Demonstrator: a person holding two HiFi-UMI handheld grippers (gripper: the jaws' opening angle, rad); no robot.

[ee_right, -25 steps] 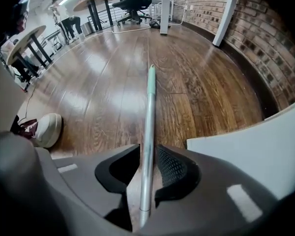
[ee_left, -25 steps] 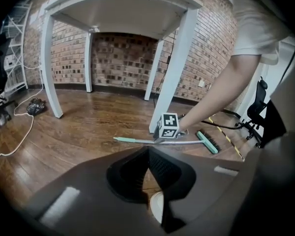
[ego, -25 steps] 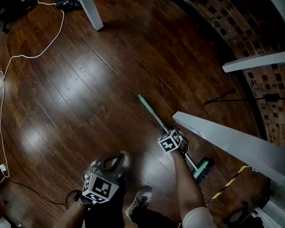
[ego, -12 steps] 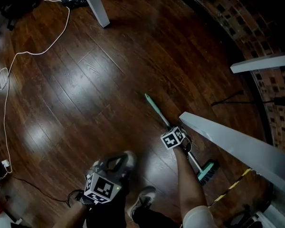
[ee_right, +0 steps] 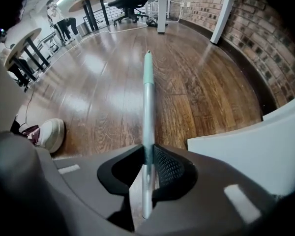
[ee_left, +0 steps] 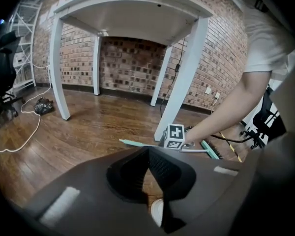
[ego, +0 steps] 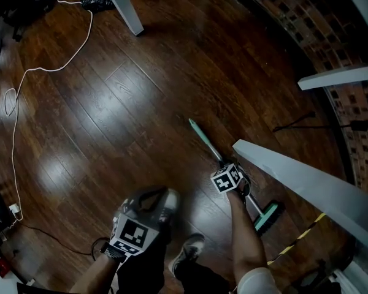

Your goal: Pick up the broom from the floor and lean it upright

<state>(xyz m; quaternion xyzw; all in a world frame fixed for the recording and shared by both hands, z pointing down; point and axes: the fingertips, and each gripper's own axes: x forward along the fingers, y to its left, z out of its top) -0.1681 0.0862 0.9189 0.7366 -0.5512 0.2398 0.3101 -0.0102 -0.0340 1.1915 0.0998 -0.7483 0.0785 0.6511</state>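
Spreading across the whole head view is a dark, glossy plank floor (ego: pixel 141 103), bounded at the upper right by a curving brick wall (ego: pixel 294 23). Next in size is a white table (ego: pixel 294 170), whose long pale edge slants across the lower right, while another white leg (ego: pixel 126 5) stands at the top. Beside that pale edge, the broom (ego: pixel 205 141) stretches low along the planks, its teal-tipped handle aimed up and left and its teal brush head (ego: pixel 267 216) near the bottom right, by the table edge; whether it has left the boards cannot be told. A thin white cable (ego: pixel 49 69) loops over the floor at the left, well apart from the broom. The right gripper (ee_right: pixel 148 154) points down over the middle of the handle, and its jaws have just been closing, so that the metal shaft now sits pinched between both pads. The left gripper (ee_left: pixel 148 150) hangs apart from the broom at the lower left, angled downward, its jaws drawn together at the tips with nothing between them. A light shoe (ego: pixel 189 250) shows on the floor between the two arms.
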